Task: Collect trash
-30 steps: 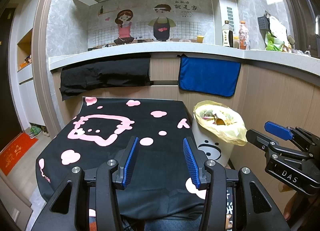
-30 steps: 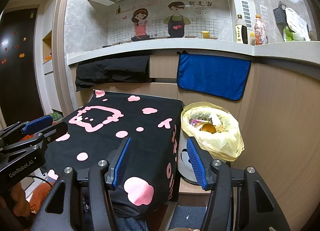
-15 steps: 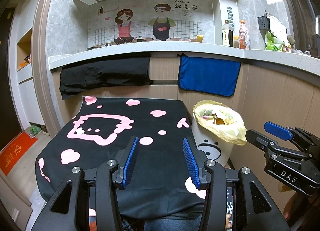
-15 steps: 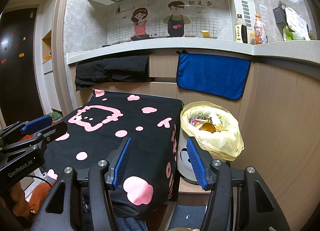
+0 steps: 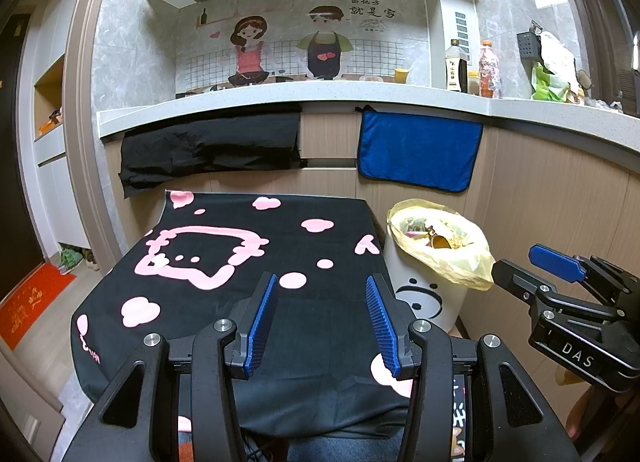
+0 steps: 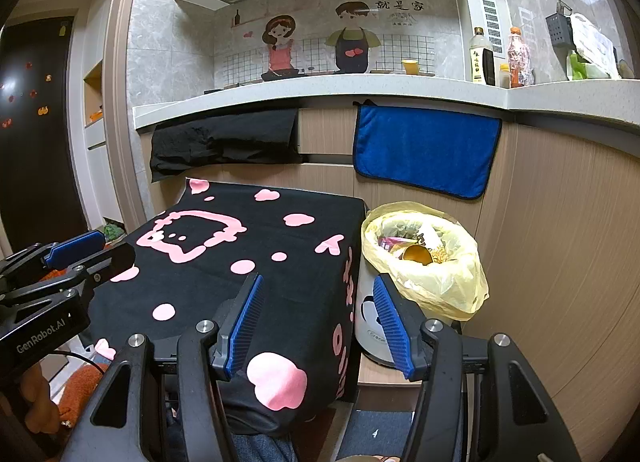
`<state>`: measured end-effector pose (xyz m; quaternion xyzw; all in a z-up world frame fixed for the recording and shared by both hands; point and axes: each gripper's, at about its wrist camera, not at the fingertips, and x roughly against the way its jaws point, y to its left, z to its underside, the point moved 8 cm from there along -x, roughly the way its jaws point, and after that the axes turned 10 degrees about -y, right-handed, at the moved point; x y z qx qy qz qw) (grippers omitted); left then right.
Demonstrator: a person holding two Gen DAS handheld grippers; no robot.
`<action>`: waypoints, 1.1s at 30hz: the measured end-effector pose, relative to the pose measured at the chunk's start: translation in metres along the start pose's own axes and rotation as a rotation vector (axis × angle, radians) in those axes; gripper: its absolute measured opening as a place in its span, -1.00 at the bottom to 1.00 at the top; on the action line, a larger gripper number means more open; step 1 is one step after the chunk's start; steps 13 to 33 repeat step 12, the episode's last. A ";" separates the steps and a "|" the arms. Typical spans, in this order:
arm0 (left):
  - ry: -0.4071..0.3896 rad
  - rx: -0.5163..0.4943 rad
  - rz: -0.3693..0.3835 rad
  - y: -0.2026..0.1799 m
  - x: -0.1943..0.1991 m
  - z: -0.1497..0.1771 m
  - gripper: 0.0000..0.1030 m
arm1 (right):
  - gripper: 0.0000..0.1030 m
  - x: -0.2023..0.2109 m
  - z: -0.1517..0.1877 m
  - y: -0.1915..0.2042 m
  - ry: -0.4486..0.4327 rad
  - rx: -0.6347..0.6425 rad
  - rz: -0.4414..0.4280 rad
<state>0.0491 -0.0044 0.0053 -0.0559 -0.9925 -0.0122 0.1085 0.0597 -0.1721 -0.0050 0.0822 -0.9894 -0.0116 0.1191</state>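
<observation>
Nothing has moved since the earlier frames: both grippers, the cloth and the bin sit where they were, apart from a barely perceptible drift of the view.

Item 1, left gripper: blue ribbed pads spread apart, nothing between them, touching nothing; poised over the near end of the table. In the right wrist view it enters from the left edge, only one blue pad and the black frame visible.

Item 2, right gripper: pads spread apart, empty, poised over the table's near right corner, with the bin showing beyond the right-hand pad. In the left wrist view it is cut off at the right edge.

Item 3, black tablecloth with pink cartoon print: covers the table entirely and hangs over its edges; no loose trash can be made out on it.

Item 4, white bin with a face printed on it, lined with a yellow bag: stands on the floor just beside the table's right side, against the wooden cabinet front. The bag holds mixed trash, mostly indistinct; a brownish cup-like piece can be made out.

Item 5, blue towel and black cloth: hang from the counter edge behind the table.

Item 6, counter: bottles and bags at the far right, small and hard to identify.
</observation>
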 end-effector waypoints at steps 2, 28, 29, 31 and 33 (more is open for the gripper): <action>0.001 0.001 -0.001 -0.002 0.000 0.002 -0.08 | 0.05 0.000 0.001 0.000 0.001 -0.002 0.000; 0.042 0.027 -0.007 0.004 -0.008 0.012 -0.08 | 0.06 -0.004 0.009 0.000 0.017 -0.006 0.001; 0.042 0.027 -0.007 0.004 -0.008 0.012 -0.08 | 0.06 -0.004 0.009 0.000 0.017 -0.006 0.001; 0.042 0.027 -0.007 0.004 -0.008 0.012 -0.08 | 0.06 -0.004 0.009 0.000 0.017 -0.006 0.001; 0.042 0.027 -0.007 0.004 -0.008 0.012 -0.08 | 0.06 -0.004 0.009 0.000 0.017 -0.006 0.001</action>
